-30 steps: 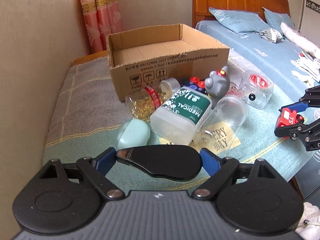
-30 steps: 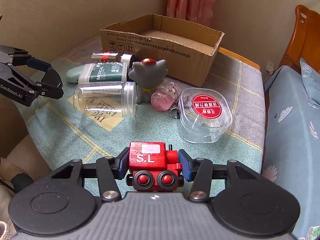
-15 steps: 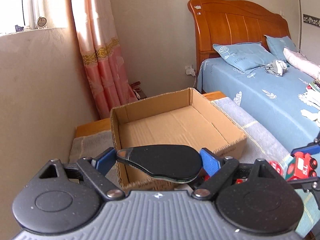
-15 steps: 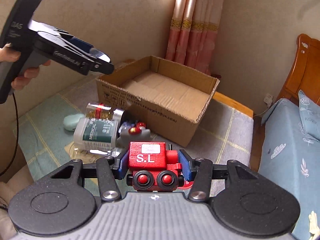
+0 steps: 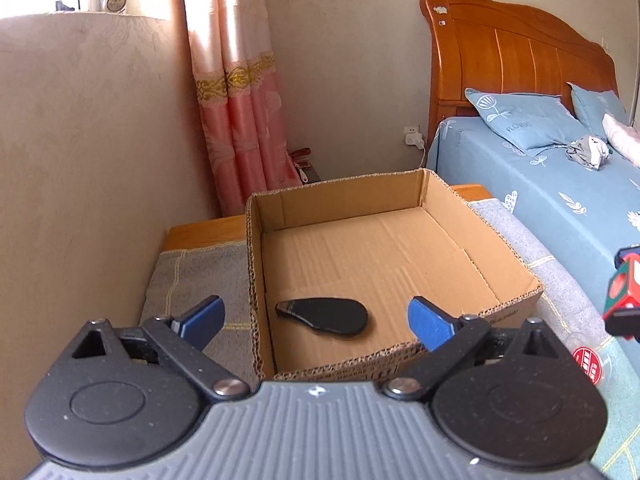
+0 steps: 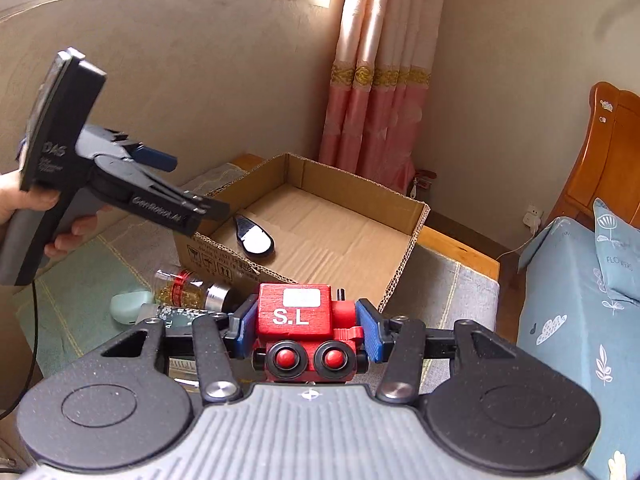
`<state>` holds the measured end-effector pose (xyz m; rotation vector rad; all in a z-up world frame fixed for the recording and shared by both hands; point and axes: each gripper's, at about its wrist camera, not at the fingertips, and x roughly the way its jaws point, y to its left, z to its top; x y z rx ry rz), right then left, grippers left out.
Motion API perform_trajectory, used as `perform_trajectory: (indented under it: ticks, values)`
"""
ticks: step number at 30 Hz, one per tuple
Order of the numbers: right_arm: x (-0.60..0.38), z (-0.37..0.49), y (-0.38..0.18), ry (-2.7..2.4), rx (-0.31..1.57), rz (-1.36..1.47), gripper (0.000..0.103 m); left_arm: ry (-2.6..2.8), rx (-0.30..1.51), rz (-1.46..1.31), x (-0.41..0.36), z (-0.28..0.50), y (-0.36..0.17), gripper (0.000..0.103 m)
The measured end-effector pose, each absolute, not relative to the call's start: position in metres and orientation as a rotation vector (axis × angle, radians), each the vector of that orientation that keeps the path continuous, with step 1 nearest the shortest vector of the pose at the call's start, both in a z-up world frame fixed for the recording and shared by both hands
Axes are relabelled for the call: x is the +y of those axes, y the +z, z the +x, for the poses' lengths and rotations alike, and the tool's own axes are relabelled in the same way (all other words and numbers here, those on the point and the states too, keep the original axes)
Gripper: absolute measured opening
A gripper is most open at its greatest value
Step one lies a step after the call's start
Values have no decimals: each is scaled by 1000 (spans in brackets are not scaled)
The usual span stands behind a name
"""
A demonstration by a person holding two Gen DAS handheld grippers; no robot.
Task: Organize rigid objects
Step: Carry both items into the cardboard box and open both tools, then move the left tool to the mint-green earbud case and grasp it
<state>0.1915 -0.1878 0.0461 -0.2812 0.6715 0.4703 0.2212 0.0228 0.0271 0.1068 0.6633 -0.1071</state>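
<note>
Now the left hand-held gripper (image 5: 316,322) hangs over the near edge of the cardboard box (image 5: 400,256), its blue fingers (image 5: 202,320) spread wide with nothing between them. Inside the box, a flat black teardrop-shaped object (image 5: 324,315) lies on the cardboard floor, close to the near left corner; from the right wrist view the same object (image 6: 254,237) shows a pale glare on its top. The box sits on a worktop (image 5: 188,280) covered with a grey and green cloth, next to a bed (image 5: 560,184) with blue bedding and a wooden headboard.

The right hand-held gripper (image 6: 306,322) pinches a red toy train (image 6: 296,312) marked "S.L" between its blue pads, held above the worktop just short of the box. Below and to the left of it lie a clear bottle of gold capsules (image 6: 188,285) with a red band, a pale green case (image 6: 130,305), and part of a dark green labelled bottle (image 6: 176,314), all outside the box.
</note>
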Motion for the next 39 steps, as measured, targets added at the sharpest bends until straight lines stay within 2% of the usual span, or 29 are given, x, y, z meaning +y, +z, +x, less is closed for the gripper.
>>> perform_trajectory:
  ticks: [23, 24, 25, 28, 29, 39]
  values:
    - [-124, 365, 43, 413, 827, -257, 56, 116, 667, 17, 76, 144, 17, 102]
    - [-123, 369, 42, 408, 828, -253, 57, 113, 667, 15, 77, 143, 17, 102]
    - [-121, 373, 42, 391, 823, -255, 64, 111, 670, 16, 77, 141, 15, 102]
    - [-123, 370, 44, 341, 792, -262, 100, 113, 680, 27, 77, 138, 14, 102]
    - [-127, 368, 45, 346, 781, -249, 102, 109, 682, 30, 77, 138, 13, 102]
    - [-157, 320, 54, 379, 774, -195, 103, 77, 686, 42, 69, 137, 13, 102]
